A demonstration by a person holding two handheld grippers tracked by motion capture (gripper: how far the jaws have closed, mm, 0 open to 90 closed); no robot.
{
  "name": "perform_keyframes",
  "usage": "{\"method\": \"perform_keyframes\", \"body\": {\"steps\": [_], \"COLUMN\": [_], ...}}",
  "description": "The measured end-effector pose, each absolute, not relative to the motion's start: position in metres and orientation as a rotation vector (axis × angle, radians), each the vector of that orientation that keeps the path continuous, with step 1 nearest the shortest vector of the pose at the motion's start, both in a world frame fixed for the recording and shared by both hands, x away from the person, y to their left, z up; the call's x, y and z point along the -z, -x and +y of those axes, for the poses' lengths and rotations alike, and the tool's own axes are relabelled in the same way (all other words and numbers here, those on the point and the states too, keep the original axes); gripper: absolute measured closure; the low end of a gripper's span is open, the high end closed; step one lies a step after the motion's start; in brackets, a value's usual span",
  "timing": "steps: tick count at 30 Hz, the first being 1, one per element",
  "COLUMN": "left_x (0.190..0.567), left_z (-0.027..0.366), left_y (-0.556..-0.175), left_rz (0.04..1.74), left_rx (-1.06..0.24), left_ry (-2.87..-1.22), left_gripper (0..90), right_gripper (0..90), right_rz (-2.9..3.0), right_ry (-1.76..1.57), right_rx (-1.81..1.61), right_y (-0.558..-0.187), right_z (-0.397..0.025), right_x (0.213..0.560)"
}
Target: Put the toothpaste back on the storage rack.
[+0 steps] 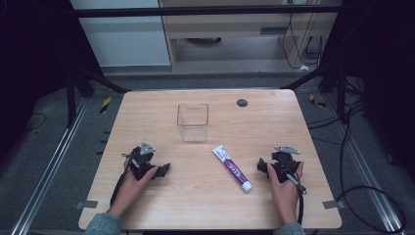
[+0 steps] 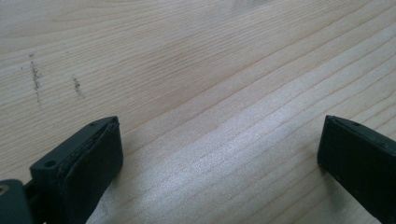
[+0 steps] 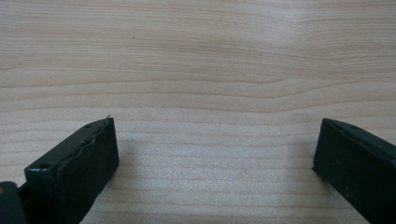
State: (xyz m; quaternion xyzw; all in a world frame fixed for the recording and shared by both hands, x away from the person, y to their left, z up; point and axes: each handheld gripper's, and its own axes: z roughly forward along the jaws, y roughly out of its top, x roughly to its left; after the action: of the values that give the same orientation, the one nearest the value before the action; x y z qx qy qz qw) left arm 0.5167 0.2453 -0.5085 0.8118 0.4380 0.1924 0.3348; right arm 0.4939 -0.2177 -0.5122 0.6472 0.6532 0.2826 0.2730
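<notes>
A white tube with a purple label (image 1: 232,168) lies flat on the wooden table (image 1: 254,117), its cap toward the near right. A clear plastic box (image 1: 193,122) stands upright behind it, near the table's middle. My left gripper (image 1: 165,169) rests on the table at the left, held by a hand, well left of the tube. My right gripper (image 1: 261,165) rests at the right, just right of the tube. In the left gripper view the gripper (image 2: 219,140) is open over bare wood. In the right gripper view the gripper (image 3: 215,140) is open too, with nothing between its jaws.
A small dark round disc (image 1: 242,103) sits near the table's far edge. Black cables (image 1: 362,191) trail on the floor at the right. Metal rails (image 1: 44,176) run along the floor on the left.
</notes>
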Motion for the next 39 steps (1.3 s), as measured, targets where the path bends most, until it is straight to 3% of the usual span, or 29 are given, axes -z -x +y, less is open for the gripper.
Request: {"method": "perform_keyframes", "body": {"steps": [12,17,28,39], "left_x": [0.509,0.508,0.508,0.508], "left_z": [0.245,0.245,0.245,0.245], "left_y": [-0.517,-0.517,-0.516,-0.516], "left_rz": [1.144,1.144,1.145,1.144], "left_rx": [-0.503,-0.502,-0.501,-0.501], "left_ry": [-2.118,-2.118,-2.119,-2.119], "left_gripper": [0.0,0.0,0.0,0.0], "right_gripper": [0.7,13.5,13.1,30.3], "right_rz": [1.813,1.837,2.018,2.195], "right_ry": [-1.697,-1.678,-1.513,-1.393], "right_rx": [-0.789,-0.803,-0.855,-0.839], "right_y": [-0.492,-0.488,-0.451,-0.448], "right_z": [-0.223,-0.228,-0.210,-0.181], "right_x": [0.512,0.508,0.472,0.460]}}
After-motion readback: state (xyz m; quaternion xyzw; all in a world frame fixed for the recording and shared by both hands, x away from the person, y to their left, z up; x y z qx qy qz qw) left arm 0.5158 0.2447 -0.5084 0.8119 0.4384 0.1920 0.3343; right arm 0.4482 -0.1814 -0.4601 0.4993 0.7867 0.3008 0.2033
